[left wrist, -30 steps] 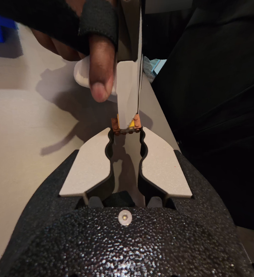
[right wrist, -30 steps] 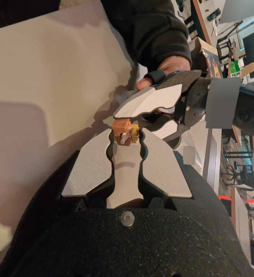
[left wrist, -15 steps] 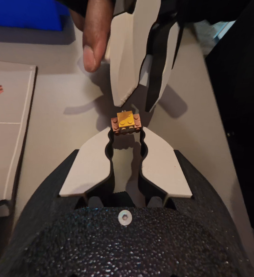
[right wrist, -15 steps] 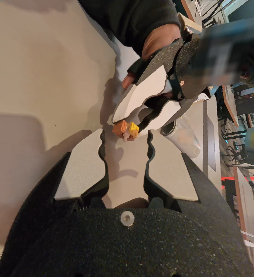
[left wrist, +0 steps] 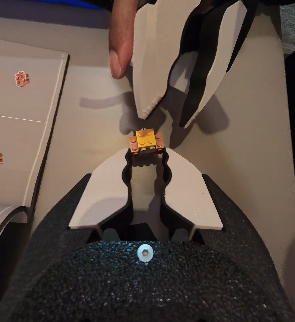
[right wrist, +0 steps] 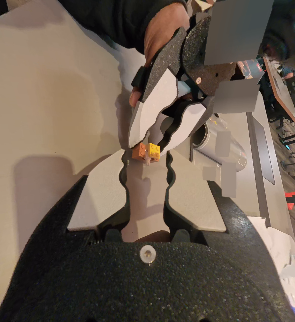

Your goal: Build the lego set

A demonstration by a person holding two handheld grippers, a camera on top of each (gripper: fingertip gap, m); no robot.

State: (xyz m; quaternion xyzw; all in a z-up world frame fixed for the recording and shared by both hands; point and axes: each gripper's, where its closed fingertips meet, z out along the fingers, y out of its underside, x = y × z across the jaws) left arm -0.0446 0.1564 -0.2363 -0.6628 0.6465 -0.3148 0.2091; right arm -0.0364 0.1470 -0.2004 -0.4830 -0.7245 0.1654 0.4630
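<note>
My left gripper [left wrist: 146, 152] is shut on a small brick assembly [left wrist: 146, 143]: brown bricks with a yellow brick on top and a pale peg at its far side. The pads press on the brown bricks' two sides, just above the beige table [left wrist: 91, 139]. In the right wrist view the left gripper [right wrist: 146, 148] holds the same assembly [right wrist: 146, 152]. My right gripper [right wrist: 145, 155] is open and empty. Its fingertips [right wrist: 120, 156] stand on either side of the assembly without touching it. In the left wrist view the right gripper [left wrist: 163, 121] hovers just beyond the assembly.
An open instruction booklet [left wrist: 21, 122] with brick pictures lies left of the left gripper; its curled page [right wrist: 221, 144] shows in the right wrist view. A person's hands [left wrist: 120, 43] hold both grippers. Desks and chairs [right wrist: 291, 104] stand beyond the table edge. My two grippers' fingertips are within a few centimetres of each other.
My right gripper let go of the assembly, opened wide and drew back, then narrowed a little on air. The left gripper kept its hold and tilted to look down at the table.
</note>
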